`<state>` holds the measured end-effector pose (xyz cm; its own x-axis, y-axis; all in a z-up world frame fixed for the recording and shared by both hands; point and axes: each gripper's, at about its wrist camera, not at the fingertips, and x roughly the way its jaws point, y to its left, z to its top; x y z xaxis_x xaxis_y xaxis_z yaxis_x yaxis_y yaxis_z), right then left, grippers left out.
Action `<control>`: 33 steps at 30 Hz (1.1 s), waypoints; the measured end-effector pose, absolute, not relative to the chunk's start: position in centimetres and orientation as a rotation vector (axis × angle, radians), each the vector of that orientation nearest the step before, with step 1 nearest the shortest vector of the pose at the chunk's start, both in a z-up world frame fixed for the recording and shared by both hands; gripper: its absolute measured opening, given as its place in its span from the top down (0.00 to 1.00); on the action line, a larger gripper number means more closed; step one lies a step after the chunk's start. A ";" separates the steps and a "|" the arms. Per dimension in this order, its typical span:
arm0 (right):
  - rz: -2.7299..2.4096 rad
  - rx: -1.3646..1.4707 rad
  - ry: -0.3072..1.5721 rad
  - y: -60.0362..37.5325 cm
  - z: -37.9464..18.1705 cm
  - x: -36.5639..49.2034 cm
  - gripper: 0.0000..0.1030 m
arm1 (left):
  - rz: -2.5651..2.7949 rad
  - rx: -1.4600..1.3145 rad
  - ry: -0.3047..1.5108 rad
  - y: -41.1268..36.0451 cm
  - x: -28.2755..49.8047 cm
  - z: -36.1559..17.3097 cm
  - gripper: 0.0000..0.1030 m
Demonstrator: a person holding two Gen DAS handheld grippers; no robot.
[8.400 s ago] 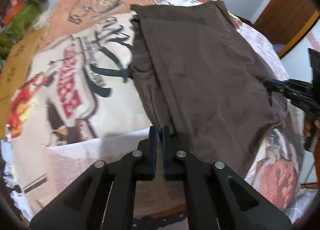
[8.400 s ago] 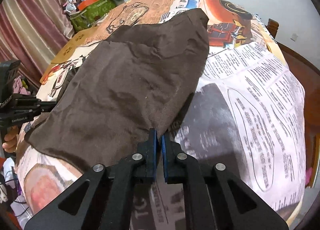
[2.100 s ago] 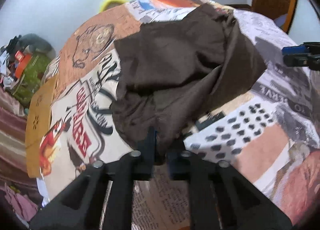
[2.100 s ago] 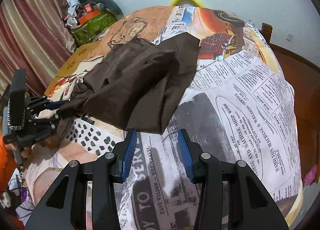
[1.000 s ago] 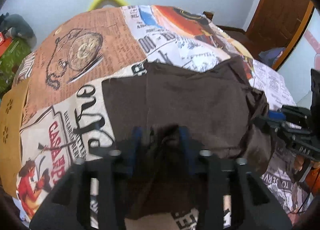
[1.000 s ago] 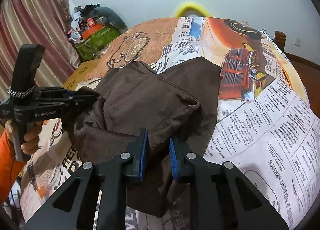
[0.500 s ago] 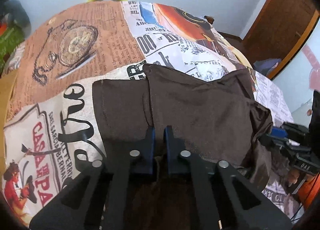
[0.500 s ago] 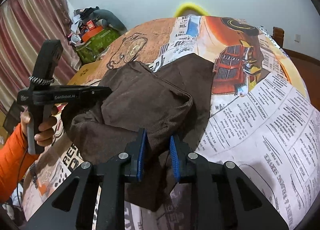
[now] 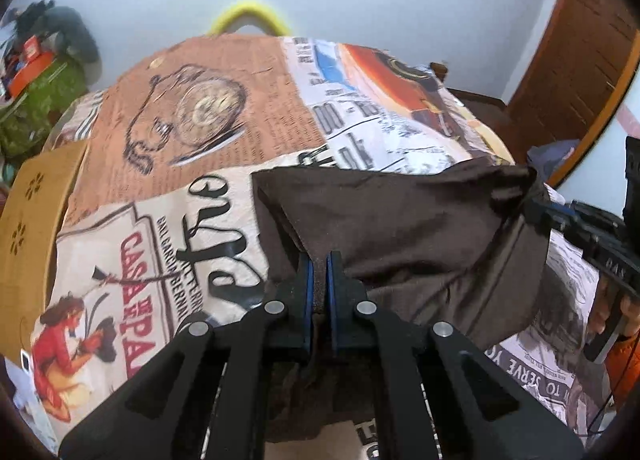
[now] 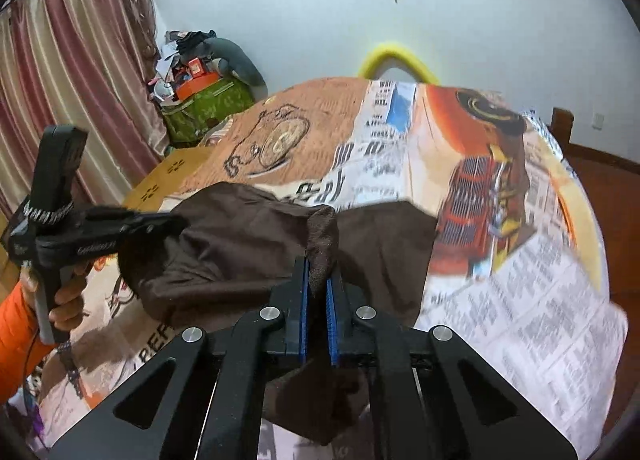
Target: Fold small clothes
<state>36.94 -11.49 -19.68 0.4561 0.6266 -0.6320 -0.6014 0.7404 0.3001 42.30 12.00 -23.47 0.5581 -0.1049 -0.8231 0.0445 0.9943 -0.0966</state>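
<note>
My left gripper is clamped narrow on a fold of the brown garment, lifting it off the bench. My right gripper pinches another bunched corner of the same garment, raised level with the left gripper across from it. The cloth sags between both, its lower layer resting on the newspaper-print cover. Beyond the garment the bench lies open toward the yellow chair back; the green bag and curtain stand well beyond the bench's left side.
</note>
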 end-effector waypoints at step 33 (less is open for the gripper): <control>0.713 -0.080 0.924 -12.1 -23.6 35.0 0.65 | -0.045 -0.065 1.061 13.2 41.9 -26.0 0.92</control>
<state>35.05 -12.09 -23.61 0.3935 0.5282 -0.7525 -0.5943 0.7706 0.2301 41.88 13.24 -26.00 0.4876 -0.0685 -0.8704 0.0060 0.9972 -0.0751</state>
